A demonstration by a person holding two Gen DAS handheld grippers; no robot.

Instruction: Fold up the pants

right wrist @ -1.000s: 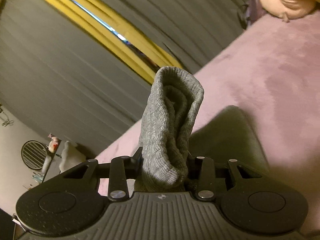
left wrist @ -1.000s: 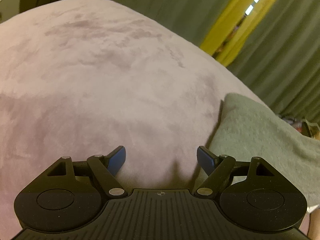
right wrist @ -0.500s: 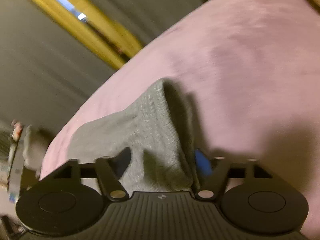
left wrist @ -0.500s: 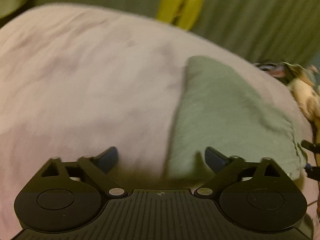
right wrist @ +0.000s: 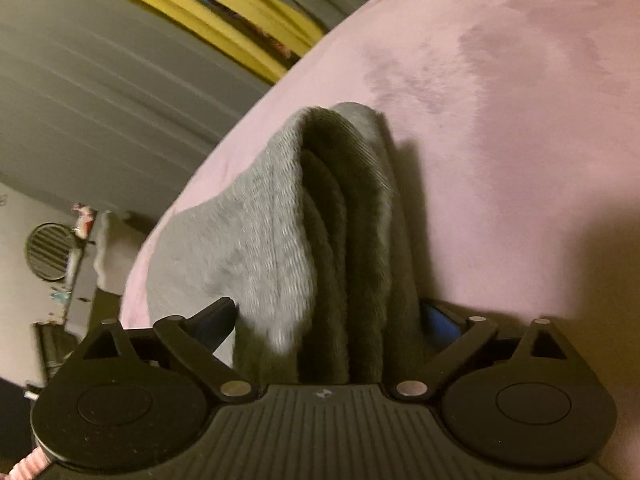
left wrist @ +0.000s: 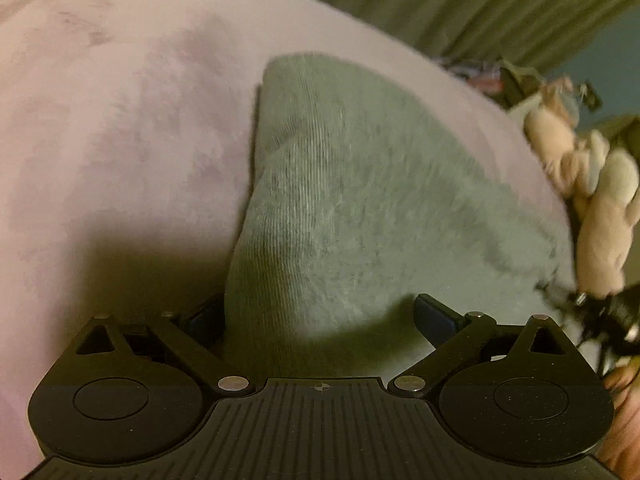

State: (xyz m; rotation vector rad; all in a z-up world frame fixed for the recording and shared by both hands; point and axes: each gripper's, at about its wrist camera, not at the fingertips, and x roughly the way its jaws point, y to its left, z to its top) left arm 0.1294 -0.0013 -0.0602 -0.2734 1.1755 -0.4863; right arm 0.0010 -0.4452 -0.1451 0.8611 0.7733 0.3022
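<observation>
Your right gripper (right wrist: 328, 320) is opening off the folded pants (right wrist: 320, 220), left gripper (left wrist: 320, 316) spread wide over them; next, smooth the stack.

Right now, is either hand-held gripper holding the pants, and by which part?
Neither. The right hand-held gripper is opening around the folded end of the grey pants, pads off the cloth. The left hand-held gripper is open over them.

The right hand-held gripper (right wrist: 328, 316) is opening off the folded pants (right wrist: 320, 216), now lowered onto the bed (right wrist: 500, 120).
</observation>
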